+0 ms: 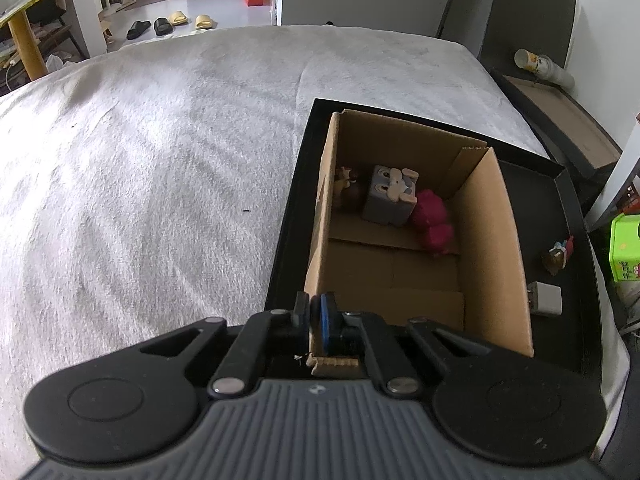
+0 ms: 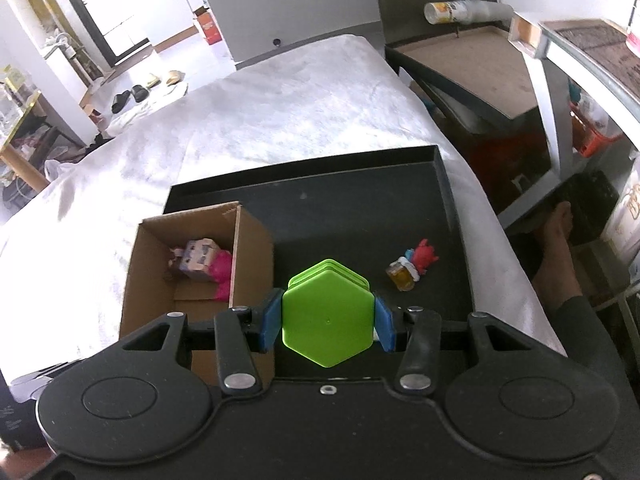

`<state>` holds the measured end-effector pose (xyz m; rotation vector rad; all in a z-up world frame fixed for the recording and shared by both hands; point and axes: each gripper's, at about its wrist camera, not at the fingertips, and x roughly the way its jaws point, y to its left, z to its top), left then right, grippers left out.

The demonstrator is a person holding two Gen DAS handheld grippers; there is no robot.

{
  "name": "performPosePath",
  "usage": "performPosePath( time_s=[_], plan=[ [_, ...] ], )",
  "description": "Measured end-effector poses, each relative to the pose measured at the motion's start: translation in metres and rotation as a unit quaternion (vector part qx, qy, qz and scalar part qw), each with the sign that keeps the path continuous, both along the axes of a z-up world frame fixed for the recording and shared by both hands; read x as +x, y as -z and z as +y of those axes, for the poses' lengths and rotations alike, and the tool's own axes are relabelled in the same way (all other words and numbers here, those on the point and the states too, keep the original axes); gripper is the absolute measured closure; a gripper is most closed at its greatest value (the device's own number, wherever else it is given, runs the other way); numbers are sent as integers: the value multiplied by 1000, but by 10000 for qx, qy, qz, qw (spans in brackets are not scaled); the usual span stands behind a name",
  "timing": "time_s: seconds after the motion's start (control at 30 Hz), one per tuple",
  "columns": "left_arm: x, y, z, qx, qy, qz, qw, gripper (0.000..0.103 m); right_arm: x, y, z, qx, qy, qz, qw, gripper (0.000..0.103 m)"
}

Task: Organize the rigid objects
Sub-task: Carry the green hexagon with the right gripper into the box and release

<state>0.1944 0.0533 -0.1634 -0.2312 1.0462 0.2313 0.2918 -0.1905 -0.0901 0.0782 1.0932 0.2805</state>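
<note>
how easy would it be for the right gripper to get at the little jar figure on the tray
Probably not yet. The right gripper is shut on the green hexagon, so it would have to drop that first. Otherwise the way looks free: the jar figure stands in the open on the black tray, outside the cardboard box.

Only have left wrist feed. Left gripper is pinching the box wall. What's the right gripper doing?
Observer: The right gripper is shut on a green hexagonal box, held above the black tray.
Operator: Over the cardboard box yet?
Observer: No, it sits right of the cardboard box wall.
Operator: Anything past the tray's right side?
Observer: A person's bare foot shows there, beside the bed.
</note>
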Motion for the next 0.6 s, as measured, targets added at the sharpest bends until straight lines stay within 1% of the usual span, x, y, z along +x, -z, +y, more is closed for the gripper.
performPosePath(
  time_s=[0.27,0.6],
  plan=[
    [-3,2,1,-9,9,-57,10000,99,-2,-8,24,174,-201,-10,9996,56],
    [-6,3,5,-180,-3,-133,9997,99,1,-8,68,236,-620,66,9978,56]
  ],
)
